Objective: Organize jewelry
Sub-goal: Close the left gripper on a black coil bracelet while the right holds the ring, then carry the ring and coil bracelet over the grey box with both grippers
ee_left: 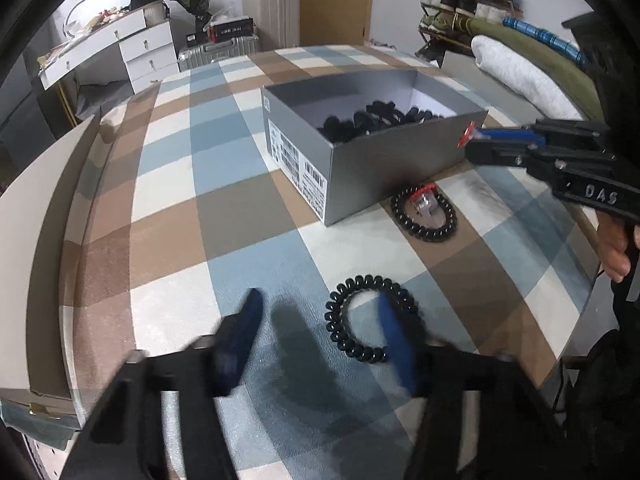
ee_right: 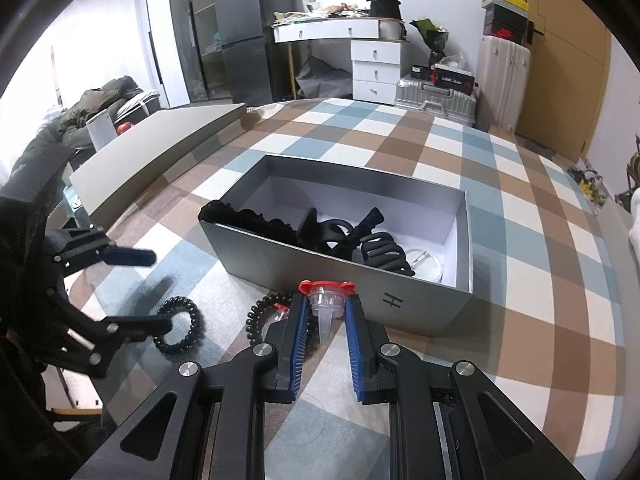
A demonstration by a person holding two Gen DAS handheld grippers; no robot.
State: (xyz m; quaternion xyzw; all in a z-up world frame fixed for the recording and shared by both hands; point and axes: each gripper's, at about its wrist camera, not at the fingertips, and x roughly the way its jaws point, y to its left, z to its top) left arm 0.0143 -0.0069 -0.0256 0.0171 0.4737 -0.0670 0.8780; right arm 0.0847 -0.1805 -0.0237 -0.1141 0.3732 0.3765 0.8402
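Observation:
A black spiral hair tie lies on the checked cloth. My left gripper stands open over it, one blue finger across the ring and the other well to the left. My right gripper is shut on a small clear plastic piece with a red cap, held just above the near wall of the grey box. A second spiral tie lies by the box, with another red-capped clear piece inside its ring.
The grey box holds black hair claws and a white round lid. A beige board lies along the table's left edge. A hand grips the right tool. Drawers and suitcases stand beyond the table.

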